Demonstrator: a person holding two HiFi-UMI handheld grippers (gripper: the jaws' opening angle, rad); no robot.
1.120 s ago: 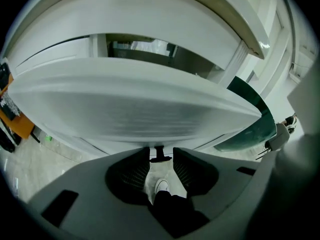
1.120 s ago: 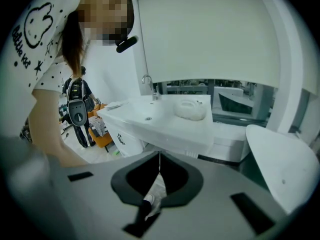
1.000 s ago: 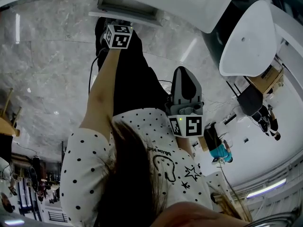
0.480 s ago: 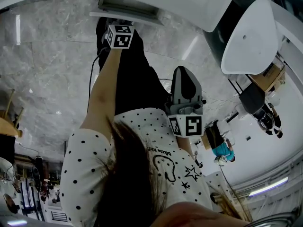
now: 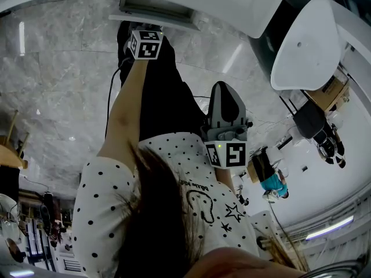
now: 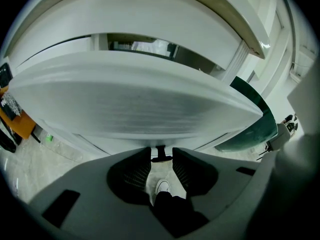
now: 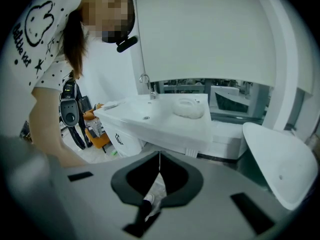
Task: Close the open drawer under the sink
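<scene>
The left gripper view is showing the white drawer (image 6: 135, 104) looming just ahead of the left gripper (image 6: 161, 158), jaws narrowly parted, while the right gripper (image 7: 159, 159), jaws pressed together, is facing the sink (image 7: 160, 115).

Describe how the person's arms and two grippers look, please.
The left gripper and right gripper have grey moulded shells; each carries a white cube with black square markers. A black cable runs beside the left arm. The shirt is white, short-sleeved, with black dots.

Left hand-held gripper (image 6: 161, 154) parted; right hand-held gripper (image 7: 159, 157) closed
</scene>
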